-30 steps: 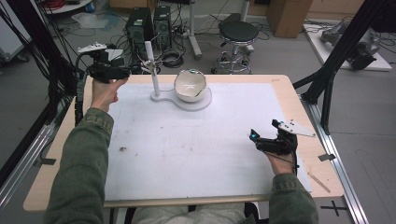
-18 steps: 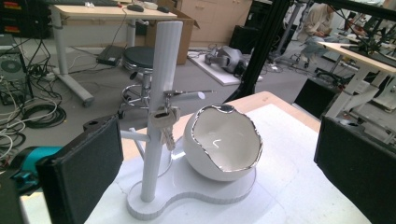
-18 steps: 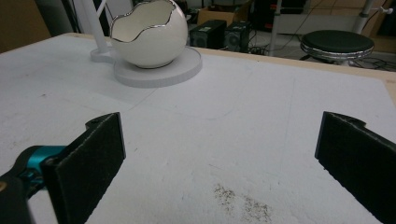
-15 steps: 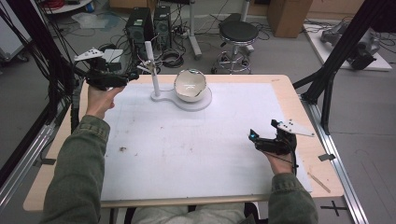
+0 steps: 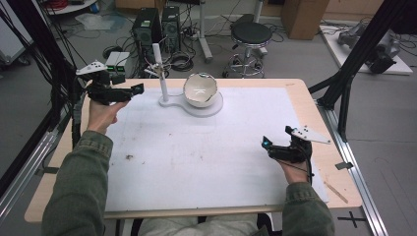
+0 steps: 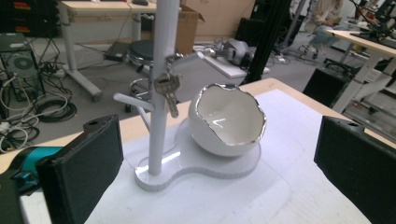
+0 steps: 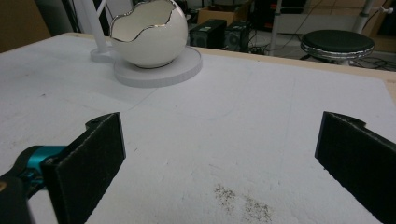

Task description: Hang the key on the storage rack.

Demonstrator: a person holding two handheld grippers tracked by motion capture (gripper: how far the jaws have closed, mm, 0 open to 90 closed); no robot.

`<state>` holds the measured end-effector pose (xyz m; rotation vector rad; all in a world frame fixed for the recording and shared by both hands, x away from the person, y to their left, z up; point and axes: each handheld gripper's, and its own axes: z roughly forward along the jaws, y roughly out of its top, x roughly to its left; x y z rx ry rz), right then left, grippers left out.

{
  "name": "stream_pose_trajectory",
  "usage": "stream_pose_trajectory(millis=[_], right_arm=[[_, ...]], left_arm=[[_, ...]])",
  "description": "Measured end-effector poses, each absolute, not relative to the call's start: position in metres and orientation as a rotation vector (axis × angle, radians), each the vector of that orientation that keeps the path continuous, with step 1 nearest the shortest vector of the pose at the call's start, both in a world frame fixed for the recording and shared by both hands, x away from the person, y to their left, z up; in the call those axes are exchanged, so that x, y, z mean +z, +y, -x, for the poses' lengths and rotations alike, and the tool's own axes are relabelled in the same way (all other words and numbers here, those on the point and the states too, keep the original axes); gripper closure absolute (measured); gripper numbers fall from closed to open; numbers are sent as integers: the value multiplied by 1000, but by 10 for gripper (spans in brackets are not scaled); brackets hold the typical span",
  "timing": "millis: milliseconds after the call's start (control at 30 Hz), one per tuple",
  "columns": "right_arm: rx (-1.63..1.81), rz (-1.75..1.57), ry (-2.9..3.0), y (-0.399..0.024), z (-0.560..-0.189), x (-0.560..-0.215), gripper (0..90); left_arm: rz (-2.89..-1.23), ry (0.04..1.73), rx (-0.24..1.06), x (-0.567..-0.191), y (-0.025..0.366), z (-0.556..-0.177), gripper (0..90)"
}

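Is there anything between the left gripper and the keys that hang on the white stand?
Nothing visible blocks the way. The left gripper is held open in the air, apart from the stand, and the keys hang on its near side. The egg-shaped bowl sits beside the stand, off that path.
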<state>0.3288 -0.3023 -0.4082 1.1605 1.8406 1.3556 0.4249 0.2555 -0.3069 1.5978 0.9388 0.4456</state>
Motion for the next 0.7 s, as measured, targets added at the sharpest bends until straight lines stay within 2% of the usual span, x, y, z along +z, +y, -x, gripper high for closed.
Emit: stream_pose_trajectory(millis=[700], right_arm=[[1365,-1159,1844,-302,-330,-408,6]], left_arm=[[-1640,946,452,-326,254,-400,16]])
